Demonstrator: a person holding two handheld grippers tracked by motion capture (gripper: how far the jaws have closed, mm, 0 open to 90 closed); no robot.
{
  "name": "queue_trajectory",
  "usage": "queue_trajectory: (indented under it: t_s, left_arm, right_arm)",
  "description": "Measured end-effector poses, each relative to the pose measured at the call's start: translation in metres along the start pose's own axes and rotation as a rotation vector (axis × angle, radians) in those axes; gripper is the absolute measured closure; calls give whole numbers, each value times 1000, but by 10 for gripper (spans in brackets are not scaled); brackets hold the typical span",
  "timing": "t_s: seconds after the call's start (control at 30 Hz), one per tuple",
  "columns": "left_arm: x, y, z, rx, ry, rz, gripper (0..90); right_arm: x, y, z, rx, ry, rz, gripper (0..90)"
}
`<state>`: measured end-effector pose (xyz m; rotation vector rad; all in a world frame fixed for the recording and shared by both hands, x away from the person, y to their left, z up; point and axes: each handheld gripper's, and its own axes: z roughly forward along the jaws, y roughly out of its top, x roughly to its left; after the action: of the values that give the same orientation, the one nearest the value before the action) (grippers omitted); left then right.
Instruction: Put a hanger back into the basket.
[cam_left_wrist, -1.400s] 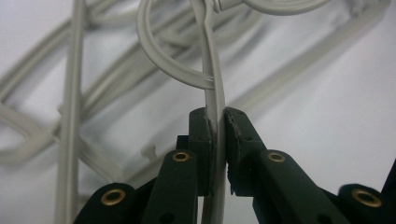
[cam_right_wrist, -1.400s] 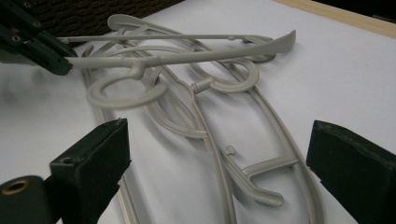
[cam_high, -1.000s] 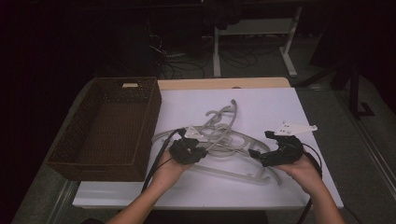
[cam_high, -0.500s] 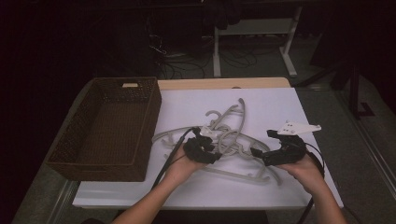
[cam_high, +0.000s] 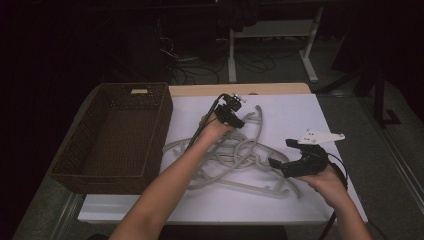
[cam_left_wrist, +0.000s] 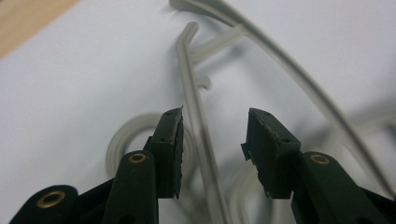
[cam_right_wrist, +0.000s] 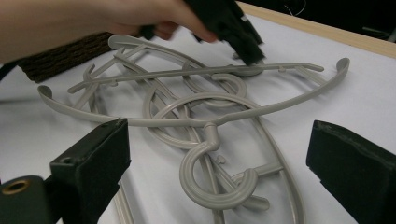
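So the tangled pile of grey hangers (cam_high: 235, 155) sits mid-bench (cam_high: 300, 115), right beside the wicker basket (cam_high: 115, 135). Left hand-held gripper (cam_left_wrist: 212, 144) is open, jaws straddling one hanger bar. Right hand-held gripper (cam_high: 295, 160) gapes wide, near the pile's edge.

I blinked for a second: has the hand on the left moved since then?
Yes. The left gripper has gone forward across the hangers, away from the person and toward the table's far wooden edge; before, it sat level with the basket's near end.
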<state>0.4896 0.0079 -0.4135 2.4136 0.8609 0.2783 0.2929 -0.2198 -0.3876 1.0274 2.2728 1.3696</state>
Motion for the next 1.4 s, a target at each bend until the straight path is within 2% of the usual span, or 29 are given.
queue_trajectory:
  t_s: [0.07, 0.13, 0.2, 0.27, 0.43, 0.53, 0.6, 0.73, 0.9, 0.97, 1.03, 1.1, 1.2, 1.27, 1.4]
  left_arm:
    - [2, 4, 13, 29, 25, 1, 587]
    - [3, 7, 21, 38, 27, 3, 627]
    - [2, 10, 26, 54, 53, 14, 685]
    - [2, 12, 27, 52, 49, -1, 748]
    - [3, 13, 25, 63, 70, -6, 793]
    - [8, 10, 16, 53, 85, -20, 813]
    - [12, 6, 7, 47, 118, -19, 812]
    - [33, -5, -9, 34, 149, -84, 811]
    - [60, -25, -16, 44, 201, -180, 806]
    - [67, -32, -17, 36, 191, -200, 780]
    - [68, -35, -22, 26, 193, -202, 646]
    - [66, -37, -32, 5, 180, -194, 598]
    - [56, -43, -56, -48, 126, -191, 517]
    - [47, -50, -71, -75, 91, -177, 516]
    - [24, -76, -100, -119, 36, -147, 623]
  right_arm:
    - [-1, -1, 0, 0, 3, 1, 59]
    - [-1, -2, 0, 1, 4, 4, 59]
    - [-2, -2, 0, 0, 5, 6, 59]
    - [-3, -2, 0, -3, 7, 7, 59]
    - [-1, -2, 0, -4, 8, 4, 61]
    - [-1, -2, 0, -2, 7, 2, 61]
    - [-1, -2, 1, -1, 7, 4, 61]
    - [0, -2, 2, 1, 5, 1, 61]
    - [3, -1, 5, 11, 7, -6, 62]
    - [4, -1, 6, 13, 8, -7, 62]
    - [4, -1, 7, 16, 9, -11, 62]
    - [6, 0, 8, 17, 13, -12, 65]
    - [9, 1, 11, 26, 18, -17, 67]
    - [11, 1, 12, 29, 22, -21, 68]
    - [13, 1, 14, 35, 23, -20, 68]
